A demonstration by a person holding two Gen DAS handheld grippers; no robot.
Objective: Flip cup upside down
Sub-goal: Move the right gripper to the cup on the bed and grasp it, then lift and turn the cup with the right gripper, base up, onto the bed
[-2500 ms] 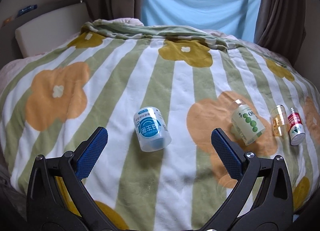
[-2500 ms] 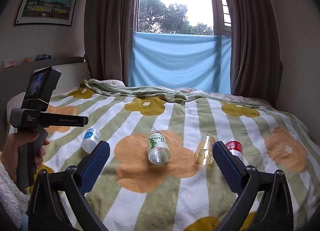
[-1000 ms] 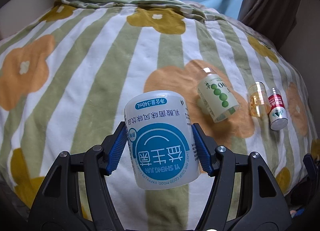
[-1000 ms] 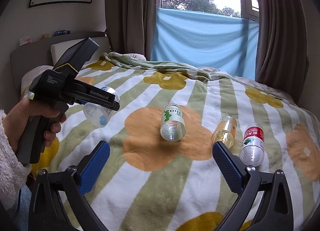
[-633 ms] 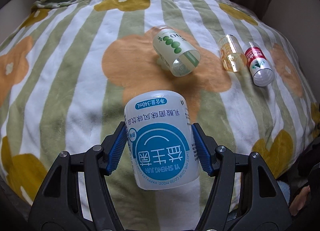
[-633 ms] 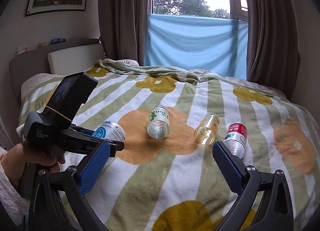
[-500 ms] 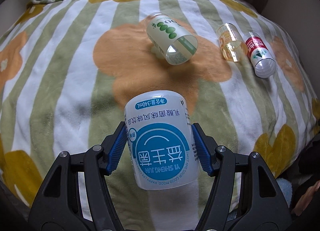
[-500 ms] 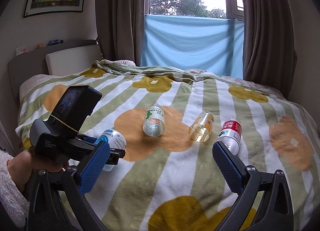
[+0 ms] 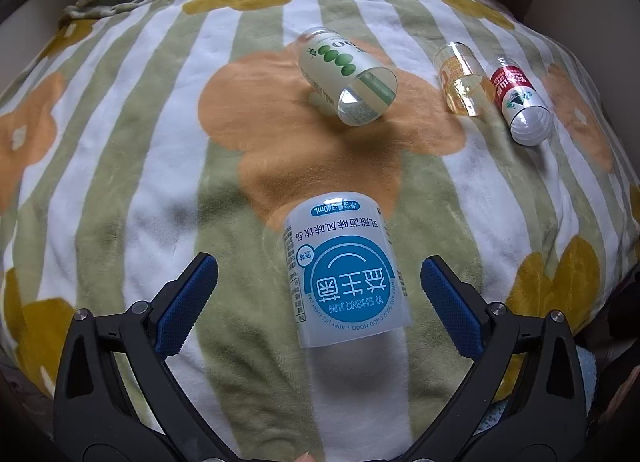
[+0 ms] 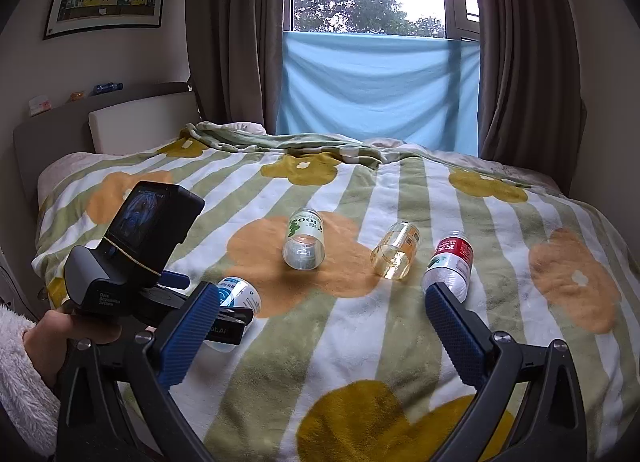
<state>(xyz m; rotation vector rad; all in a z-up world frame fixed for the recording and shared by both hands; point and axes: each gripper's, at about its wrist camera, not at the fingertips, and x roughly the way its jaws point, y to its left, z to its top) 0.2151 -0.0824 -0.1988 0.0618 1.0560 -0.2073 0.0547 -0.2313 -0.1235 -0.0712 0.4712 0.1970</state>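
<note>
A translucent white cup [image 9: 344, 270] with a blue round label stands on the striped flower blanket [image 9: 120, 166], its print reading upside down. My left gripper [image 9: 317, 268] is open around it, with a clear gap between each blue pad and the cup wall. In the right wrist view the same cup [image 10: 238, 296] shows low at the left, partly hidden behind the left gripper's body [image 10: 132, 254], which a hand holds. My right gripper [image 10: 322, 298] hangs open over the blanket with nothing between its fingers.
Three other cups lie on their sides further back: a green-dotted one [image 9: 348, 76], an amber one [image 9: 460, 80] and a red-labelled one [image 9: 520, 102]. The bed's near edge runs just below both grippers. A headboard [image 10: 132, 118] and curtains [image 10: 232, 34] stand behind.
My left gripper was shut on the blue-label cup and carried it rightward and down; now its fingers have opened and the cup stands free on the blanket. The right gripper stayed open.
</note>
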